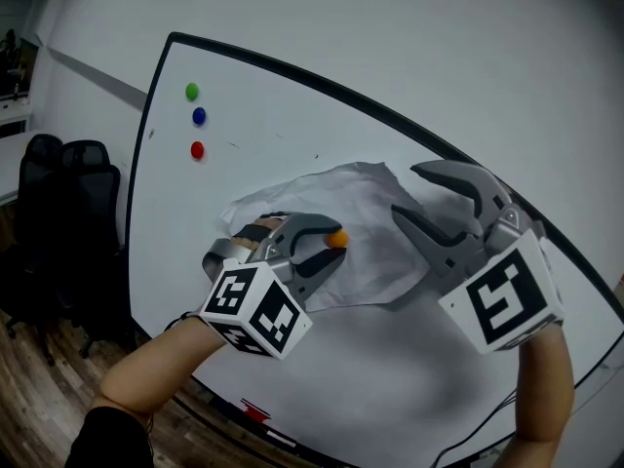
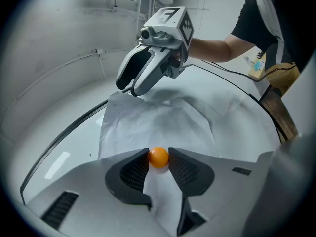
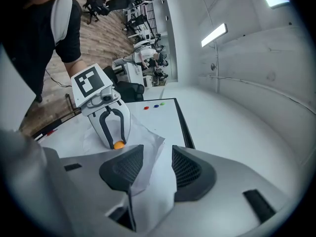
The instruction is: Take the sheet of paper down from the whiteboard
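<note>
Head view, and we're right up at the whiteboard (image 1: pixel 419 369), both grippers working a crumpled sheet of paper (image 1: pixel 375 224) that lies against the middle of the board. Left gripper (image 1: pixel 327 247) is on the paper's left part, and look at that: its jaws are closed on a small orange magnet (image 1: pixel 336 238), both pads touching the ball, with the paper directly underneath it. Left gripper view confirms it, the orange ball sitting snug between the two jaw tips and the wrinkled sheet spreading out beyond. Over on the other side, the right gripper (image 1: pixel 408 191) is at the paper's upper right edge, jaws spread wide. Right gripper view shows a loose corner of the sheet standing off the board and lying in the gap between those open jaws, but the pads aren't pressing on it, so nothing is held there. Up in the board's top left corner, well apart from the paper, three more magnets sit in a column: green (image 1: pixel 191 92), blue (image 1: pixel 199 116), red (image 1: pixel 197 150). Black office chairs (image 1: pixel 60 198) stand on the wooden floor (image 1: pixel 39 398) just left of the board.
</note>
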Demonstrator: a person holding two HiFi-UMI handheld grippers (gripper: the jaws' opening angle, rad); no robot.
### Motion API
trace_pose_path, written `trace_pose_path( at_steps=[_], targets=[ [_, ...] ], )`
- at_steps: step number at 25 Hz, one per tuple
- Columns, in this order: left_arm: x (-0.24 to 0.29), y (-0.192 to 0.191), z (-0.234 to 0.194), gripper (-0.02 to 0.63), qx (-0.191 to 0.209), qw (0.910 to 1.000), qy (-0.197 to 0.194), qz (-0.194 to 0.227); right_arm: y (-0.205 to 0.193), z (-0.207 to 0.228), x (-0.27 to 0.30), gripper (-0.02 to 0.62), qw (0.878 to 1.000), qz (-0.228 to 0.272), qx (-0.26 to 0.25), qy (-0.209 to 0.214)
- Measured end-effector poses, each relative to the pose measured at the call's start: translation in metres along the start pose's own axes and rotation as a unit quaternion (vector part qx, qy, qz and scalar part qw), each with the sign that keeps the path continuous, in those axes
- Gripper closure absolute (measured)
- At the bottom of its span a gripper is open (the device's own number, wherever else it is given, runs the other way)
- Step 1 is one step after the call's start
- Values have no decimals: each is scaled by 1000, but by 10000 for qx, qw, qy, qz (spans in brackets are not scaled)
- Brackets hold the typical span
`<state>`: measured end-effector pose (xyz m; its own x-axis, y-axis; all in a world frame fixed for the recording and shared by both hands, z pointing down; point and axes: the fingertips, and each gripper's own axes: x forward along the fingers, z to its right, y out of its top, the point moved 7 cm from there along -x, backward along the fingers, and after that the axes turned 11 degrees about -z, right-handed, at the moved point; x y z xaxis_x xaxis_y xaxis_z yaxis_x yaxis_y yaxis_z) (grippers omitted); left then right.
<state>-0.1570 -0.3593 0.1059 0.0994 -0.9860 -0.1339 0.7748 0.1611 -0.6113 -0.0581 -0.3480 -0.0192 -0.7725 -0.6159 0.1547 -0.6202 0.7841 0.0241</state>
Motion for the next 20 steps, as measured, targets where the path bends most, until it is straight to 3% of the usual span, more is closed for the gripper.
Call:
trace_pose_path(
  at_steps=[6,11,15,20],
  targets=[
    [0,1,1,474,-35,10000,-26,-29,2,-2,9,419,9997,-218,-15,119],
    [0,0,0,474,-74,10000,-46,3,5,-2,21,420,9992,-375,-155,-36],
    [1,0,-1,474,-74,10000,-38,-12,8,0,30,420,9988,-458,37,138],
    [0,0,-2,474,-63,9999,-77,-9,9,5,36,500,9980,-631,11,55]
  ],
)
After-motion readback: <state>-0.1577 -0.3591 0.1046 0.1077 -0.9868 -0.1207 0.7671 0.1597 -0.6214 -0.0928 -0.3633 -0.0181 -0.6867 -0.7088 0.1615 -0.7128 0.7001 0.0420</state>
